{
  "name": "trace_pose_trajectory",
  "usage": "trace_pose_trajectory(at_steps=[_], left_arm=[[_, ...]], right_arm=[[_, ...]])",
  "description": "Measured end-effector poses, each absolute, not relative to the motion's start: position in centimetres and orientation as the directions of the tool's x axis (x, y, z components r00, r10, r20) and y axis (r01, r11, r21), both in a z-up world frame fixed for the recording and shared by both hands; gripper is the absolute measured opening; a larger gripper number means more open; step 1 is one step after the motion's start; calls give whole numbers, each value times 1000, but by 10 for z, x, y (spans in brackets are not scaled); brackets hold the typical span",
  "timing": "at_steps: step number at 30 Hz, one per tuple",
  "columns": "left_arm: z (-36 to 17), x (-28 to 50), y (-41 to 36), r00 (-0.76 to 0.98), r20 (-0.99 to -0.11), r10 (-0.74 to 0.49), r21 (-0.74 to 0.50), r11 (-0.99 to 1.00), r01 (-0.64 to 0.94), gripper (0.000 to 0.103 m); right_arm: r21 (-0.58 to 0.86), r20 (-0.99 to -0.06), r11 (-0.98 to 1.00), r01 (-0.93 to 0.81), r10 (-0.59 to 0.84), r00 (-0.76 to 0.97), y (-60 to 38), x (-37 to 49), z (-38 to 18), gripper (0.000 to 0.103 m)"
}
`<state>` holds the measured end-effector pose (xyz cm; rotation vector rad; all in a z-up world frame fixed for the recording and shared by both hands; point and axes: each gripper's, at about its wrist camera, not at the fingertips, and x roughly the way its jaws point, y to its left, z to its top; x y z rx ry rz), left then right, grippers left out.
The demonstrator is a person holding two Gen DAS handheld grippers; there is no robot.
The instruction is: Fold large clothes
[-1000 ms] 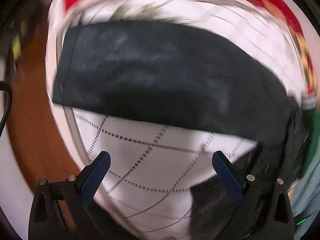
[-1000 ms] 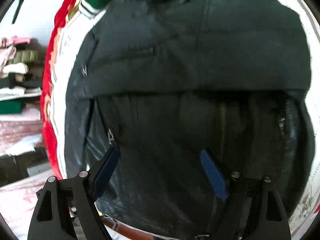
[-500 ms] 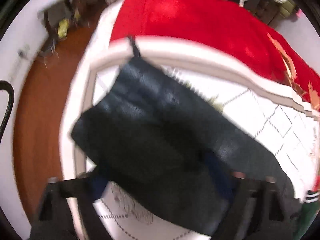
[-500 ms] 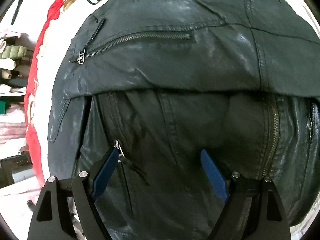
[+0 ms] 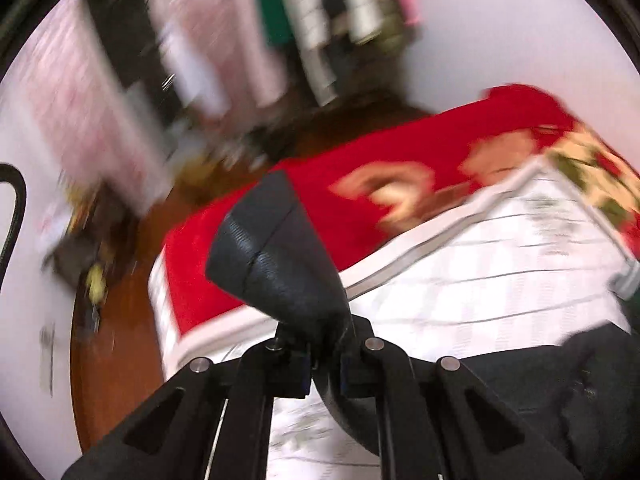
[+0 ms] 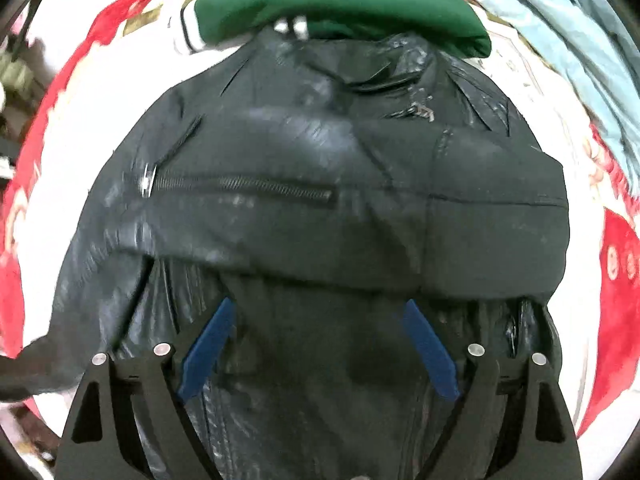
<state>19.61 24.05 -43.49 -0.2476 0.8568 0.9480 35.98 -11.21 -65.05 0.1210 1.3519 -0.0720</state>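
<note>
Leather, grainy and black: the jacket's sleeve [image 5: 276,264] flares from the pinched left gripper [image 5: 324,364]; the right gripper [image 6: 318,346] gapes empty over the glossy jacket [image 6: 320,208].

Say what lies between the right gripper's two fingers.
Only the black jacket: the right gripper hangs open over it, seen in the right wrist view.

The left tool [image 5: 325,368] has its fingers pinched together on a fold of the black jacket [image 5: 280,264], lifted and tilted. The right tool [image 6: 318,344] hangs spread wide above it.
</note>
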Motion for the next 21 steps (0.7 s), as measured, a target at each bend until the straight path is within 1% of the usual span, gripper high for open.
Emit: trace_pose_trajectory(at_steps=[2,5,7,10,12,15,18,19,21], left_arm=[[-417,218,211,378,-714,589,164,666,-727,6],[-402,260,152,495,-704,509,147,786,-600,6],[-401,288,100,559,-721,409,116,867,-484,5],[-409,319,19,599,-750,280,105,945,-310,5],[-421,330,-33,602,-772,205,100,974,-204,6],[-454,341,-103,542,-835,93,82,996,-45,7],[-482,348,-149,459,-888,40,77,995,62,9],[-489,346,-159,438,-899,26,71,994,86,12],[-499,342,-175,408,-913,4,57,991,119,13]], right_arm=[[71,-974,984,161,34,222,-138,363,-643,89],[116,-969,964,239,57,239,-186,362,-630,89],[134,-966,950,281,62,250,-212,359,-625,89],[147,-964,924,353,54,261,-265,351,-621,89],[136,-968,910,393,37,249,-297,347,-627,89],[132,-972,881,454,26,232,-347,337,-639,89],[127,-978,850,511,22,205,-389,322,-653,89],[125,-980,843,524,24,196,-400,317,-657,89],[124,-983,833,539,28,183,-419,305,-662,89]])
